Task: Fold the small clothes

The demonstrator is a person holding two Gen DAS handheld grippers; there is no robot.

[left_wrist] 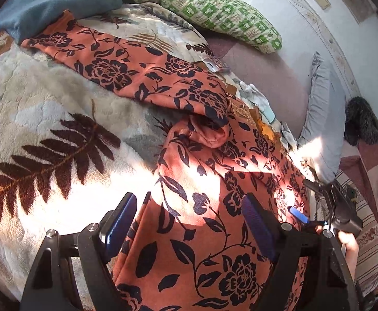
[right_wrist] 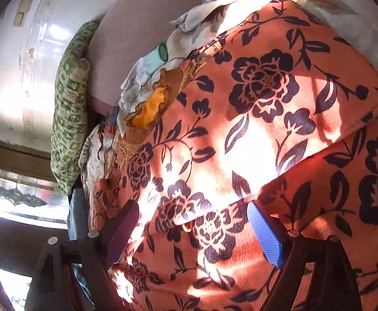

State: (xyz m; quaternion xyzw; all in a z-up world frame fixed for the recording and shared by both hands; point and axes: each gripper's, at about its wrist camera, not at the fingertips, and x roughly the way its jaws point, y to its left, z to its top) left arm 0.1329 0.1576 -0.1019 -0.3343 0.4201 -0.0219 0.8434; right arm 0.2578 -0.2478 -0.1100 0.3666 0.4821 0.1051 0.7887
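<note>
The left gripper hangs low over the orange floral garment, its blue-padded fingers spread wide with the cloth lying beneath and between them, nothing pinched; the right gripper is likewise spread wide over the same garment, its pads clear of the fabric, and it can be glimpsed at the right edge of the left view, held by a hand; the garment lies spread on a fleecy leaf-print blanket, one long part reaching up and away toward a blue-grey cushion, another bunched into a rolled opening near the middle, and a folded-over layer showing as a straight edge across the right view; beyond it sit small pale cloths, a green patterned pillow and a grey pillow against the wall; judging from the free jaws and the doubled layer, a fold seems just laid down and let go; the next move likely calls for both grippers to pick a fresh edge or corner, pinching only the layers meant to travel, and to carry it over evenly so the soft fabric does not bunch
</note>
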